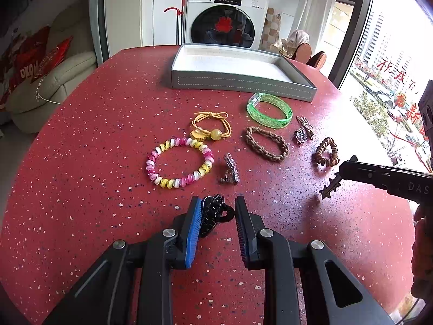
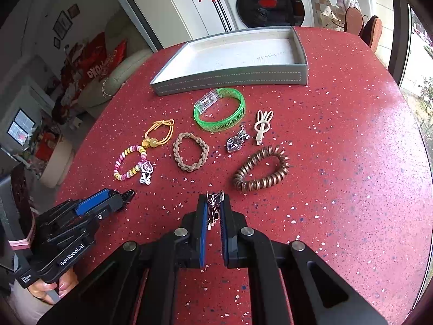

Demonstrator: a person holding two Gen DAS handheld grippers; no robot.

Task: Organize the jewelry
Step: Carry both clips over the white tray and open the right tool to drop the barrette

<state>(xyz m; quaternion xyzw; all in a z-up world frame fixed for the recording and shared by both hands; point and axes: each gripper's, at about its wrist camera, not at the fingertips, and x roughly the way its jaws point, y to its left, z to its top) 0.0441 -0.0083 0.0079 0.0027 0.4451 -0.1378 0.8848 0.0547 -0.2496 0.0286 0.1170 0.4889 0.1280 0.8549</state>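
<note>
While the grey tray (image 2: 230,77) is sitting empty at the far side of the red table (image 2: 351,189), the right gripper (image 2: 213,211) is pinching a small metal hair clip (image 2: 214,203) above the tabletop. The left gripper (image 1: 216,216) is clamping a black claw clip (image 1: 213,211). Bracelets and hair ties are lying between grippers and tray.

Home: washing machine (image 1: 226,19), cream sofa (image 1: 58,67), red table (image 1: 81,140).

Left claw (image 1: 217,214) part-open, angled down; right claw (image 2: 214,211) pinched shut, angled down.
</note>
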